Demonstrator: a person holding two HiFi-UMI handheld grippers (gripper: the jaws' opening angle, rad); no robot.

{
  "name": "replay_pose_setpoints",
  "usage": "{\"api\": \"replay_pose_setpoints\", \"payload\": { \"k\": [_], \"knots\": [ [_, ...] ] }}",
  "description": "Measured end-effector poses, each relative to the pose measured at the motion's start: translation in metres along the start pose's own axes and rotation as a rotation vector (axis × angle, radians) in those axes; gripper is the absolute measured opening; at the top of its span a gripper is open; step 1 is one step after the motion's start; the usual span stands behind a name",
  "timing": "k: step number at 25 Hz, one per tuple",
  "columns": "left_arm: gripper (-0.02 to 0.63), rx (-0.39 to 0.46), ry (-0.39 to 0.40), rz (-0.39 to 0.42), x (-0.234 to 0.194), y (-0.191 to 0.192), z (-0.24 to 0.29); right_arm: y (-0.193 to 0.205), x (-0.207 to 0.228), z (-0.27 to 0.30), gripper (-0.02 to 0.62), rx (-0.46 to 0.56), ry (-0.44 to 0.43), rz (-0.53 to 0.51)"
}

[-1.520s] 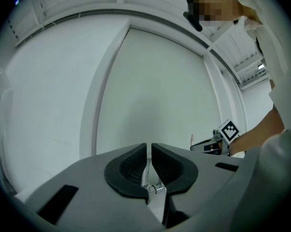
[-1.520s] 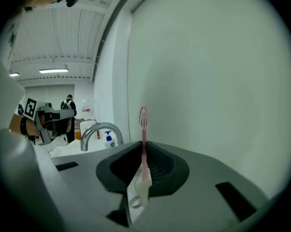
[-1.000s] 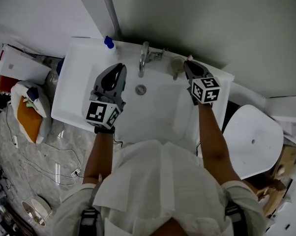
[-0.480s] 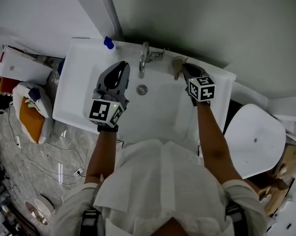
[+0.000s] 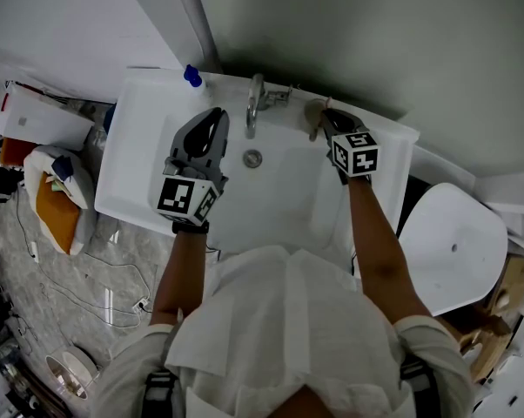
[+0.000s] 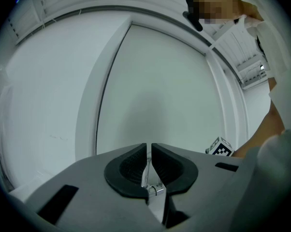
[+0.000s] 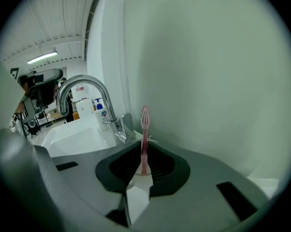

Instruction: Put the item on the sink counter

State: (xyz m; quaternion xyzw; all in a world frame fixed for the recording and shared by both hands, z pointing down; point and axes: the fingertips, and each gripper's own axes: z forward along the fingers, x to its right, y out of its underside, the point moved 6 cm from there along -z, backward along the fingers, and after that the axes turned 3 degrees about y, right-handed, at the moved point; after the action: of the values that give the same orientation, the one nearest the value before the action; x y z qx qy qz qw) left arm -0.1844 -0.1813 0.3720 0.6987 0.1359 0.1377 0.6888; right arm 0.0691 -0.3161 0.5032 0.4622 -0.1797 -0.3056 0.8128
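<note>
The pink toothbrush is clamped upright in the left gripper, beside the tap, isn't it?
Not the left. The right gripper clamps the pink toothbrush upright beside the tap, as the right gripper view shows; the left gripper is shut and empty.

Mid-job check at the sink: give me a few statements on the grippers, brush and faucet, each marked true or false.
1. The right gripper is shut on a pink toothbrush. True.
2. The toothbrush's bristles point down. False: the bristle head stands up above the jaws.
3. The left gripper holds the bottle. False: its jaws are together with nothing between them, and the blue-capped bottle stands at the back left corner of the counter.
4. In the head view the faucet stands between the two grippers. True.
5. The toothbrush lies flat on the counter. False: it is upright in the right gripper's jaws.
</note>
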Motion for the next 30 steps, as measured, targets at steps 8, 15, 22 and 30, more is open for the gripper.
{"api": "replay_pose_setpoints", "payload": {
  "k": [8,15,22,30],
  "knots": [
    [0.043,0.014,-0.006,0.007,0.000,-0.005,0.000,-0.003,0.003,-0.008,0.083,0.039,-0.003,0.051],
    [0.043,0.030,0.006,0.005,0.001,-0.009,0.004,-0.015,0.008,-0.030,0.083,0.115,0.011,0.074],
    [0.043,0.042,0.017,0.021,0.004,-0.016,0.005,-0.027,0.007,-0.064,0.083,0.205,0.024,0.079],
    [0.043,0.045,-0.004,0.034,0.002,-0.027,-0.007,-0.036,0.003,-0.116,0.071,0.308,0.072,0.057]
  ]
}}
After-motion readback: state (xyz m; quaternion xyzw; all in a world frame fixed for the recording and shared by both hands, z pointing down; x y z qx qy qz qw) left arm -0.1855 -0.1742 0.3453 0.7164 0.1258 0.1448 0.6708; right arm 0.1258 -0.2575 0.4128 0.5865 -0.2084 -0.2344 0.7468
